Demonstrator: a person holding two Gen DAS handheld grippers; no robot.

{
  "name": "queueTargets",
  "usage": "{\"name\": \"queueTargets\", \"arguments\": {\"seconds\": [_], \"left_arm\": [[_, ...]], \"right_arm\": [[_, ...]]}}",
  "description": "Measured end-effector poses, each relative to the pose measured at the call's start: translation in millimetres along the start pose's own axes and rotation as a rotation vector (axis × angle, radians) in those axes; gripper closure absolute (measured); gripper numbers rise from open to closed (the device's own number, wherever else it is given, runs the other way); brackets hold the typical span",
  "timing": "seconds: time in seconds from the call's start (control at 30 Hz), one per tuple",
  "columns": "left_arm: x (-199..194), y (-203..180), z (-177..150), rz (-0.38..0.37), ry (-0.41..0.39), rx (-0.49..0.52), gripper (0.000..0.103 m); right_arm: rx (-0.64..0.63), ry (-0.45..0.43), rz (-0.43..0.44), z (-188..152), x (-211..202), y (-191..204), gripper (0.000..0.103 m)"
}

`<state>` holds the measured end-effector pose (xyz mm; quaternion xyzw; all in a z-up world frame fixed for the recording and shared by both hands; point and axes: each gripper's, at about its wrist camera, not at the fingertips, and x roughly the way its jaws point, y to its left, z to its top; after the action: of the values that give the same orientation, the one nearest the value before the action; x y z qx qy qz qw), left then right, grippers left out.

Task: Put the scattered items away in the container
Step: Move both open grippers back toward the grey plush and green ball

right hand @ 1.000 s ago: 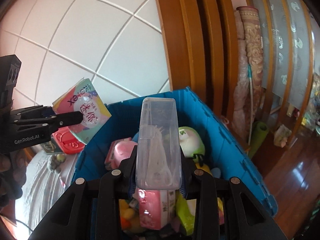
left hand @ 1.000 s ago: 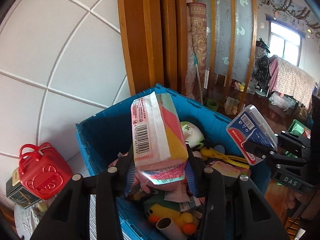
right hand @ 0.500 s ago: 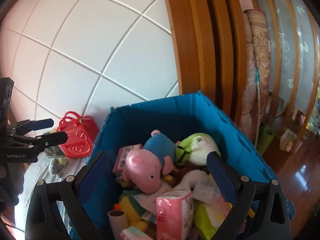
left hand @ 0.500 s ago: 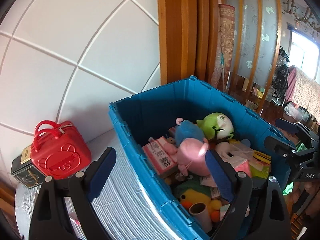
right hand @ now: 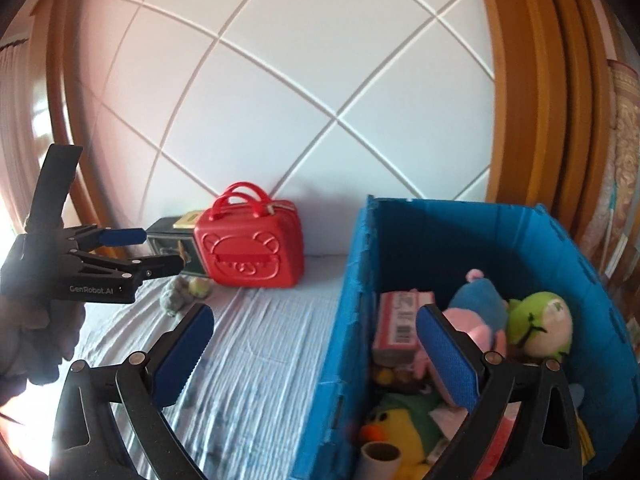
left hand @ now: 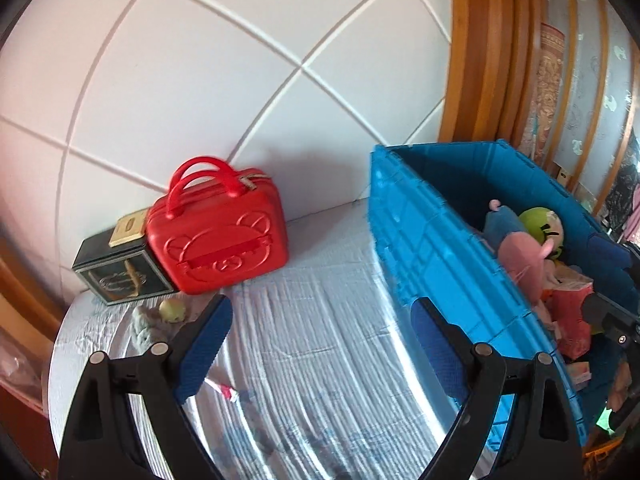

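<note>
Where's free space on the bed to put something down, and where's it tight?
Free: the white sheet between the red case and the blue crate, running toward the camera. Tight: the back left corner, where the dark box, the case and small toys bunch against the wall. The crate is piled with toys.

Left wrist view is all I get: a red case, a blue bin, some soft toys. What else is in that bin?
Observer: A yellow duck toy lies low in the blue bin, towards its near end.
Operator: Anything beside it?
Observer: A cardboard tube, right in front of the duck.
Operator: Is the other gripper carrying anything?
Observer: No. The right gripper has just been opening its jaws, and they hold nothing.
</note>
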<state>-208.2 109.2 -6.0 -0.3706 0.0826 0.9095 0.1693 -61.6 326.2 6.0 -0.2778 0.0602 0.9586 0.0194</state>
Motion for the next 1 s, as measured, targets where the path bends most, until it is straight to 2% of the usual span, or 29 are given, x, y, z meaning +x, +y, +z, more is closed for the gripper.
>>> {"name": "queueTargets", "arguments": {"seconds": [0.27,0.5,0.73,1.0], "left_arm": [[37,123,-58,0.126,0.096,-0.118,0.012],[87,217,-105,0.209,0.185,-0.185,0.012],[159,282,-134,0.248,0.248,-0.219,0.012],[267,333,-147,0.249,0.285,-0.271,0.012]], "right_arm": [[-0.081,0.088,0.099,-12,84,86,0.000],[-0.148,0.199,0.161,-45,184,153,0.000],[-0.159,0.280,0.213,-80,272,211,0.000],[-0.207,0.286,0.195,-90,378,246,0.000]]}}
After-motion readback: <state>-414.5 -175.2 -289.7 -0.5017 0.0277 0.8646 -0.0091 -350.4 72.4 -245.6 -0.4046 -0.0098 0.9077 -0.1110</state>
